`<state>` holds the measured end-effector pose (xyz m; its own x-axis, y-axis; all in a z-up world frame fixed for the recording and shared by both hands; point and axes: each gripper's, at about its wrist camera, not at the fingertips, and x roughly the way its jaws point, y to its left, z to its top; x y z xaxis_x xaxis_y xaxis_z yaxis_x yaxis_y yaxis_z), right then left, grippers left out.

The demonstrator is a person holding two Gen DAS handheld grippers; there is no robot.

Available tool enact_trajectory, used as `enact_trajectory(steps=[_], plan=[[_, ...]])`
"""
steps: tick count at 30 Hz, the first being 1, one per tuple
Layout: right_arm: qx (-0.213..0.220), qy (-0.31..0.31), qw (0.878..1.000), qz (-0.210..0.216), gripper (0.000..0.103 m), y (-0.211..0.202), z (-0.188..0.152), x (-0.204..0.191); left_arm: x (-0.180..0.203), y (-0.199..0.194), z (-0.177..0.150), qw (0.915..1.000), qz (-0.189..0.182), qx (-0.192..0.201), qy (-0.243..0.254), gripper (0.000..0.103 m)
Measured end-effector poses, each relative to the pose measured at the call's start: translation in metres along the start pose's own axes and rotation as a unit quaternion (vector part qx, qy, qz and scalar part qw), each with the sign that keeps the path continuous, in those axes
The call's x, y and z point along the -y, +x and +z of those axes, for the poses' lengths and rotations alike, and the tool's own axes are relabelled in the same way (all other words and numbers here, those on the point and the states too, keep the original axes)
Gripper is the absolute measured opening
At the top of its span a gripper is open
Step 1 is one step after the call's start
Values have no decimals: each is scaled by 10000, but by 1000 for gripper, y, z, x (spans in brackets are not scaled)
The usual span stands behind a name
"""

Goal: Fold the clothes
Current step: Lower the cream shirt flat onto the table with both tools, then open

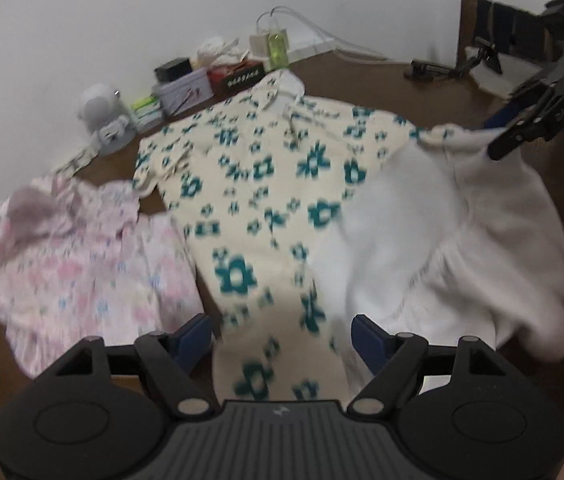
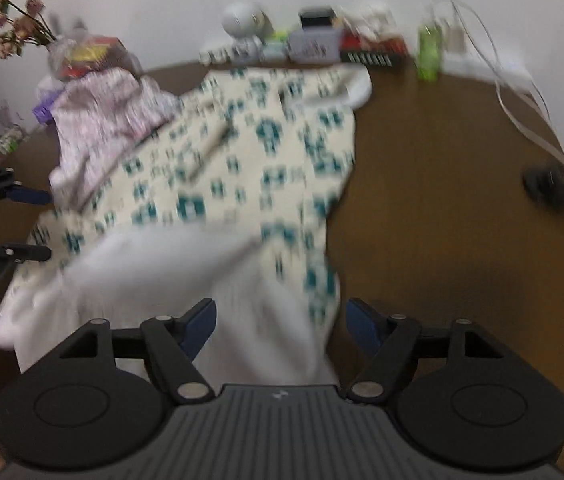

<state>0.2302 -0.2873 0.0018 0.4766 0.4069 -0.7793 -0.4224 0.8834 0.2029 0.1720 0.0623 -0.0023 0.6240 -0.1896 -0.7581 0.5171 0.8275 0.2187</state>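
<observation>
Here, floral shirt [image 1: 266, 200] flat, 2 grippers spread wide

A lived-in home room: a brown wooden table [image 2: 434, 168] against a plain white wall [image 1: 122, 20], cluttered with dried flowers [image 2: 10, 20], a tissue box [image 1: 238, 74], small tins and charger cables [image 2: 522, 92].
</observation>
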Motion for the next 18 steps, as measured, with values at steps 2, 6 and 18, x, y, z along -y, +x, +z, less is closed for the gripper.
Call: enact_trajectory(steps=[2, 6, 18], plan=[[-53, 103, 9999, -38, 73, 4, -14, -3, 4, 4, -4, 9998, 140, -48, -139, 76], [123, 23, 9992, -390, 64, 10, -26, -10, 3, 14, -8, 9981, 411, -132, -442, 66], [671, -328, 9893, -1250, 5, -29, -38, -15, -28, -13, -19, 9850, 586, 365, -1579, 3]])
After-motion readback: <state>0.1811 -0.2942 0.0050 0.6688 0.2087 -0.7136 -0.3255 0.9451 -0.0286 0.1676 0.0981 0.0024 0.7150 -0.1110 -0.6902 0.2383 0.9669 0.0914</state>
